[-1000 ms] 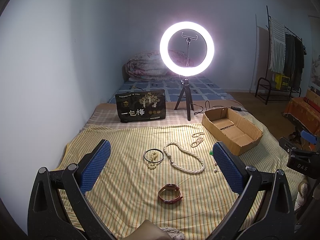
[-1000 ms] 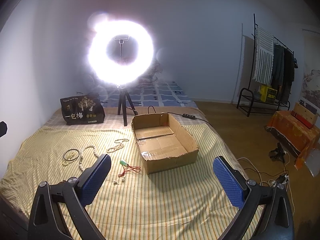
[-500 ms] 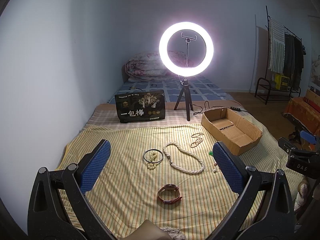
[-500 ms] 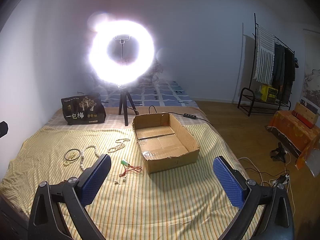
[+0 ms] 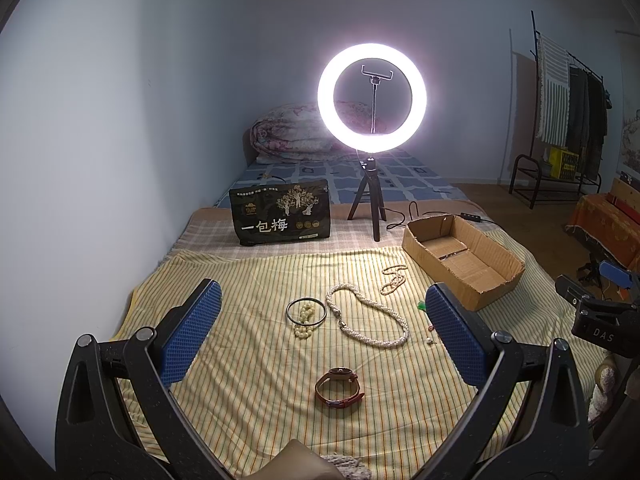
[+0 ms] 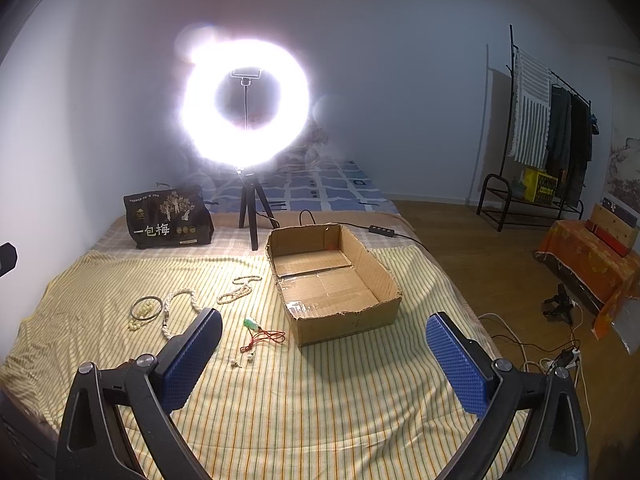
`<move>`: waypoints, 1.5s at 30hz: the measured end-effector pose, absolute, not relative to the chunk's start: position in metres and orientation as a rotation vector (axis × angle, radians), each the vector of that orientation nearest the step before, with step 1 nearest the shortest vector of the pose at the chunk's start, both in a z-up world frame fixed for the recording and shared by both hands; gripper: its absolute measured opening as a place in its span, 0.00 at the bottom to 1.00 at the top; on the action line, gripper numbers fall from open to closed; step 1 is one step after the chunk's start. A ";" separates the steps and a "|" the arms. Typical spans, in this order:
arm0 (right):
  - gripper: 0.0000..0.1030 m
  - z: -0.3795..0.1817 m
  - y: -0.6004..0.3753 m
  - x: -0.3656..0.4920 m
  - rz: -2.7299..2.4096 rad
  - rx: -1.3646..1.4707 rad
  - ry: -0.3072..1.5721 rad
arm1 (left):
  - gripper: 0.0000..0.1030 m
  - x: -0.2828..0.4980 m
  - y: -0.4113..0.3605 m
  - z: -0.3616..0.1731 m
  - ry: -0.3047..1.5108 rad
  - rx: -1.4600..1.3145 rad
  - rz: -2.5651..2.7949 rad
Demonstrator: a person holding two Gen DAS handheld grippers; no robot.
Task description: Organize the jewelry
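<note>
A bed covered with a yellow striped cloth (image 5: pixel 248 364) stands against a pale wall; a lit ring light (image 5: pixel 372 98) on a tripod and a black bag (image 5: pixel 281 213) stand at its far side. An open cardboard box (image 6: pixel 334 276), its inside bare, sits on the cloth. To its left lie a string of beads (image 5: pixel 394 279), a white rope necklace (image 5: pixel 370 320), a dark bangle (image 5: pixel 306 312) ringing pale beads, and, nearest, a brown leather watch (image 5: pixel 339 389). A red cord with a green pendant (image 6: pixel 262 334) lies just beside the box. Left gripper (image 5: pixel 320 340) and right gripper (image 6: pixel 322 362) hover above the cloth, jaws spread wide, holding nothing.
</note>
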State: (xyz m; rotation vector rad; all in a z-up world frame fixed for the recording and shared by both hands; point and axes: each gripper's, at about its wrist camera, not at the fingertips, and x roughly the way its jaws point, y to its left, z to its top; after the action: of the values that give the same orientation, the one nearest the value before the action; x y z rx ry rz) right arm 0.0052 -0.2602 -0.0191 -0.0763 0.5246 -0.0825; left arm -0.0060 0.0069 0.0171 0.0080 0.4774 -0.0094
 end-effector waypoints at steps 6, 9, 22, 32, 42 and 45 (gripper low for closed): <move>1.00 -0.021 -0.260 0.006 -0.079 -0.075 0.529 | 1.00 -0.006 0.007 0.017 0.477 0.008 -0.009; 1.00 -0.022 -0.260 0.006 -0.077 -0.075 0.531 | 1.00 -0.007 0.007 0.018 0.476 0.007 -0.009; 1.00 -0.027 -0.260 0.008 -0.069 -0.075 0.545 | 1.00 -0.006 0.007 0.015 0.481 0.012 -0.007; 1.00 -0.047 -0.260 0.021 -0.036 -0.074 0.608 | 1.00 0.003 0.014 0.002 0.518 0.011 0.004; 0.93 -0.085 -0.256 0.046 0.074 -0.057 0.724 | 1.00 0.028 0.027 -0.028 0.637 -0.002 -0.001; 0.80 -0.105 -0.251 0.061 0.152 -0.035 0.815 | 0.96 0.038 0.030 -0.043 0.692 -0.014 -0.017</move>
State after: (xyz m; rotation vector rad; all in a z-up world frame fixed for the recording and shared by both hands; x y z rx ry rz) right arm 0.0607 -0.2506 -0.1054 -0.0347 0.8151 0.1520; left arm 0.0383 0.0300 -0.0426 -0.0137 0.6920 -0.0166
